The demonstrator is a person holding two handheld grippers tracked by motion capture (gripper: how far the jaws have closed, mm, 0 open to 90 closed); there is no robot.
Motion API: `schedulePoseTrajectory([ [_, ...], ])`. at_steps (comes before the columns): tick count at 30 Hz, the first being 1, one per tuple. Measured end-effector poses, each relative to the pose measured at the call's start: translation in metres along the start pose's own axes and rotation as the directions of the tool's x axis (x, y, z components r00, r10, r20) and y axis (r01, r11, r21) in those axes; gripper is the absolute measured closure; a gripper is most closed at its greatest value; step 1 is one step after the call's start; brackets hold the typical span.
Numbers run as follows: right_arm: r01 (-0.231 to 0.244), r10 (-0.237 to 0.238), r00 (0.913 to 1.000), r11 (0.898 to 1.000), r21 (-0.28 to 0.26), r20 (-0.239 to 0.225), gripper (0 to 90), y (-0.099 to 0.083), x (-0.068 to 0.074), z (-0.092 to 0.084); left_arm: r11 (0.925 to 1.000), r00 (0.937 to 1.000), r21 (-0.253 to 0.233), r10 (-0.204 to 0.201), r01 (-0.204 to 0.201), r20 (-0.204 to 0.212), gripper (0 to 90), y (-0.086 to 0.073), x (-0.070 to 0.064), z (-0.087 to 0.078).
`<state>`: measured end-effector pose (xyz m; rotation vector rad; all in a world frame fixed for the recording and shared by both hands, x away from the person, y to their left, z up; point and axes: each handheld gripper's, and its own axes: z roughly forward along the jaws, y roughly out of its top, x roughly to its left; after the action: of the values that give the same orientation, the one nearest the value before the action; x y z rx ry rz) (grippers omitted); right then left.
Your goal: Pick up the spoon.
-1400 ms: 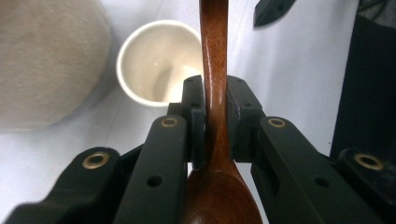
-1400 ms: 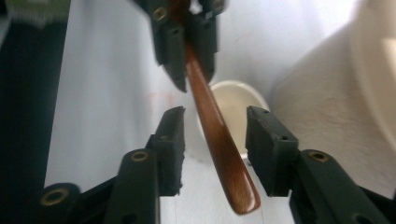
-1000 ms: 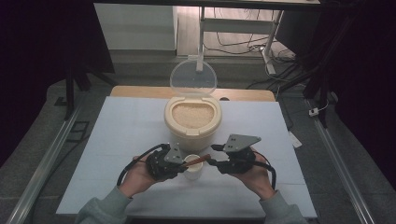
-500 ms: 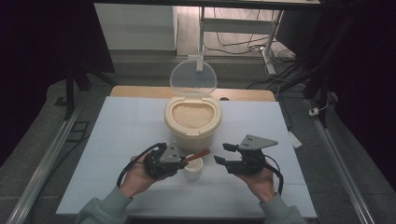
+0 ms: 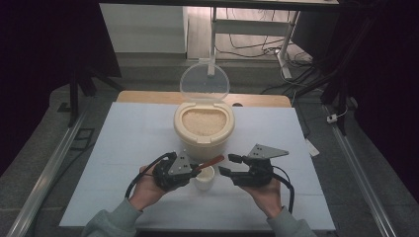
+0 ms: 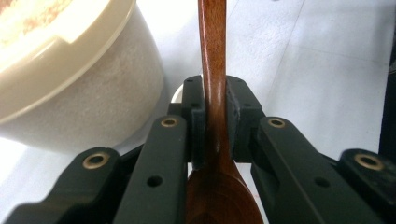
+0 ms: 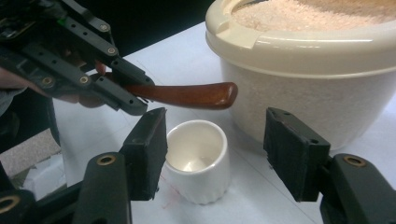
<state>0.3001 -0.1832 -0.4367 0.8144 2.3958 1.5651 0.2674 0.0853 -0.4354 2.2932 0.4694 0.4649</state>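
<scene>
Left gripper view: the spoon [image 6: 214, 93] is clamped by its handle between the jaws of the left gripper [image 5: 193, 169], beside the rice tub [image 5: 203, 129]. Under the handle, the cup [image 7: 198, 161] stands upright on the bench [image 5: 123, 143], just in front of the tub. Jaws of the right gripper [image 7: 224, 149] have just been opening and stand wide either side of the cup, clear of it.

wooden spoon [image 6: 213, 93] bowl cut off below, cup [image 5: 205, 178] partly hidden
</scene>
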Motion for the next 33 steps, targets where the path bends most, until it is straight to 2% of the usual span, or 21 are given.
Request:
schedulePoseTrajectory([
  [11, -0.045, 0.045, 0.9987, 0.999, -0.026, -0.025, 40.6, 0.000, 0.004, 0.010, 0.9996, 0.9998, -0.019, 0.021, -0.021, -0.001, 78.6, 0.002, -0.007, 0.004],
  [18, -0.066, 0.064, 0.9975, 0.997, -0.040, -0.031, 46.3, 0.000, 0.008, 0.016, 0.9990, 0.9990, -0.010, 0.044, -0.044, 0.009, 78.6, 0.003, -0.010, 0.007],
  [19, -0.056, 0.056, 0.9983, 0.997, -0.047, -0.015, 49.1, 0.001, 0.010, 0.016, 0.9988, 0.9988, -0.006, 0.049, -0.049, 0.008, 78.7, 0.003, -0.010, 0.008],
  [24, -0.085, 0.082, 0.9960, 0.993, -0.082, -0.036, 55.3, 0.001, 0.008, 0.012, 0.9989, 0.9991, -0.019, 0.043, -0.043, -0.002, 78.7, 0.002, -0.009, 0.006],
  [28, -0.092, 0.088, 0.9950, 0.992, -0.092, -0.046, 54.1, 0.000, 0.007, 0.011, 0.9981, 0.9985, -0.040, 0.047, -0.048, -0.029, 78.8, 0.003, -0.011, 0.003],
  [33, -0.112, 0.107, 0.9926, 0.991, -0.080, -0.057, 52.8, -0.003, 0.004, 0.014, 0.9982, 0.9992, -0.053, 0.027, -0.029, -0.030, 79.0, 0.002, -0.008, 0.002],
])
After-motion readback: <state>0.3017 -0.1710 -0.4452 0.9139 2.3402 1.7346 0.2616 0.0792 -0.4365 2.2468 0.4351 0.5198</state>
